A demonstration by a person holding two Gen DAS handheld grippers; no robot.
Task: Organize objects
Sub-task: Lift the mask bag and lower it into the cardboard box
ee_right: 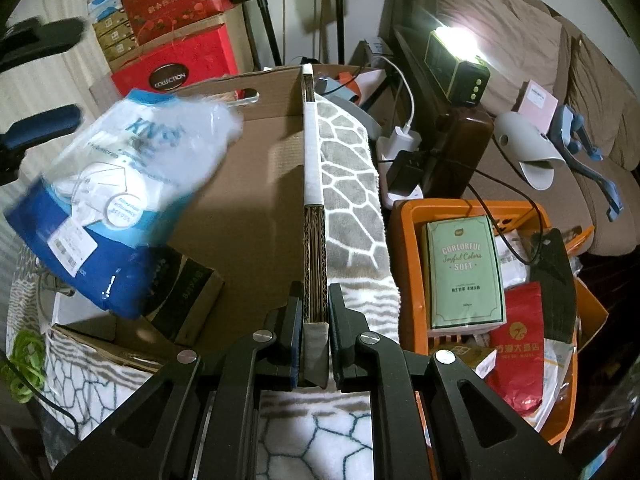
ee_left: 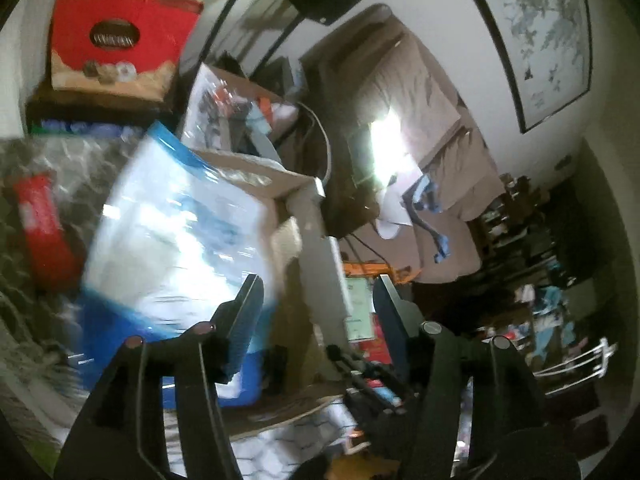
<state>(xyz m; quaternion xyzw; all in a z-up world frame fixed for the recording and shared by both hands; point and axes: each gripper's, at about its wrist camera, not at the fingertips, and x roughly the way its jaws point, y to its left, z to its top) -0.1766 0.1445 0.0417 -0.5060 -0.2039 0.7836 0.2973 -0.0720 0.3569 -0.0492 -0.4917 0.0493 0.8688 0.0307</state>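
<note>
Left claw (ee_left: pixel 316 300) gapes wide, mask bag (ee_right: pixel 108 200) apparently loose; right claw (ee_right: pixel 314 320) pinches the box wall (ee_right: pixel 314 248).

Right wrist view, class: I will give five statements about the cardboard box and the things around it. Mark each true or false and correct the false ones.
1. The right gripper is clamped on the cardboard box's edge. True.
2. The blue and white mask bag lies in the orange basket. False: it is over the box's left side.
3. A green tissue pack sits in the orange basket. True.
4. A grey slipper lies on the sofa. True.
5. The patterned towel is plain red. False: grey and white.
</note>
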